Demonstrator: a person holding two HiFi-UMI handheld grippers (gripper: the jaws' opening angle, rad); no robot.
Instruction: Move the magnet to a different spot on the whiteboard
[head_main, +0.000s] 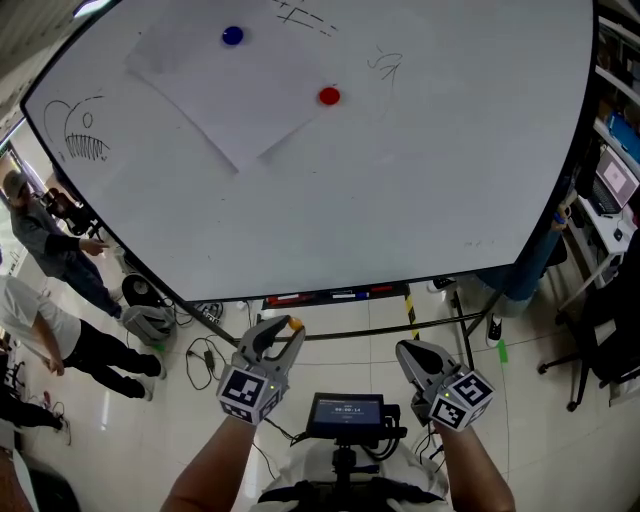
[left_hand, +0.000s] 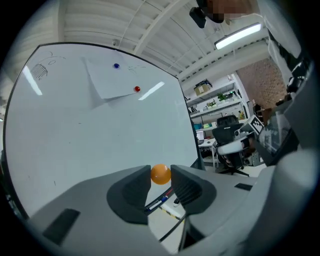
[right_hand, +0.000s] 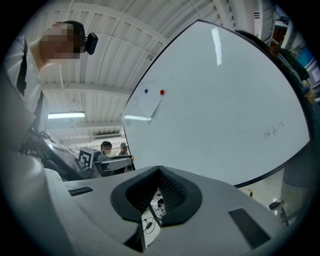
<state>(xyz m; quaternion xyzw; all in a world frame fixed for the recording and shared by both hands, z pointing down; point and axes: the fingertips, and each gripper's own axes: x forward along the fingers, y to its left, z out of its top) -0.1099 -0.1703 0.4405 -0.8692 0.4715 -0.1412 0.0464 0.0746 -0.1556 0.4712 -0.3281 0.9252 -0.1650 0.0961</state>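
Left gripper (head_main: 283, 332) low and close in, jaws clamped on a round orange magnet (left_hand: 160, 174) at their tips. Right gripper (head_main: 410, 352) level beside it, jaws together, nothing between them. Whiteboard (head_main: 420, 180) ahead of both grippers, well clear of the tips, so the orange magnet is off the board. Far up the board from the left gripper: paper sheet (head_main: 215, 95), blue magnet (head_main: 232, 36) near its top, red magnet (head_main: 329, 96) at its right corner.
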